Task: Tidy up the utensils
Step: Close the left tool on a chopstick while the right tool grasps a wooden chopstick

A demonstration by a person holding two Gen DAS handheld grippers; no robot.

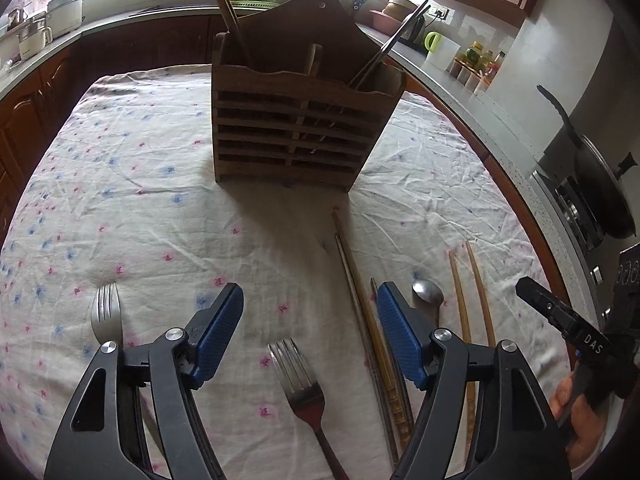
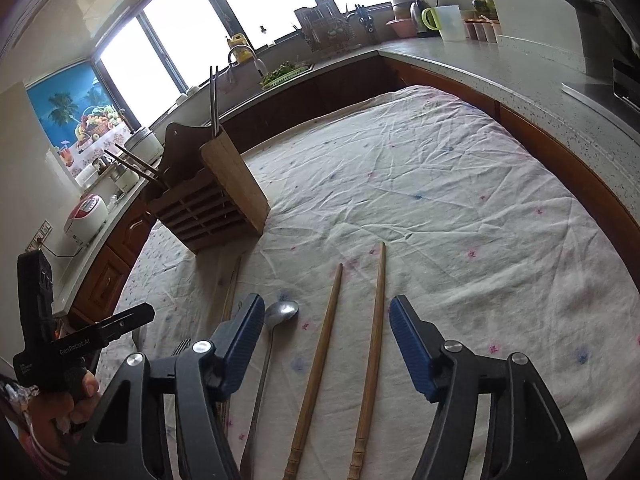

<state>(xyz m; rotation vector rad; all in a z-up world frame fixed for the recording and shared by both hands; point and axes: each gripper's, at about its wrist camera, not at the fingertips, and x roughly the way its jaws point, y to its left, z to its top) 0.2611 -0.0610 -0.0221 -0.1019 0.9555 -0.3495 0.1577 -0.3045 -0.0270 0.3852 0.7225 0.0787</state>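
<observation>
Left gripper (image 1: 310, 332) half-open astride a fork (image 1: 298, 376) at the table's near edge, right gripper (image 2: 326, 340) half-open over two wooden chopsticks (image 2: 344, 356), both empty; risk: jaws pinch tablecloth (image 2: 460, 200) or catch one stick only.

I'm working in a home kitchen. Ahead of my fingers a grey countertop (image 2: 460, 60) wraps round over brown wooden cabinets (image 1: 28, 120), with a sink tap (image 2: 240, 54) under a big window (image 2: 256, 4). A rice cooker (image 2: 86, 216) sits off to the left, a kettle (image 2: 418, 16) and spice jars (image 1: 476, 60) (labels unreadable) to the right, beside a stove with a black pan (image 1: 604, 192).
</observation>
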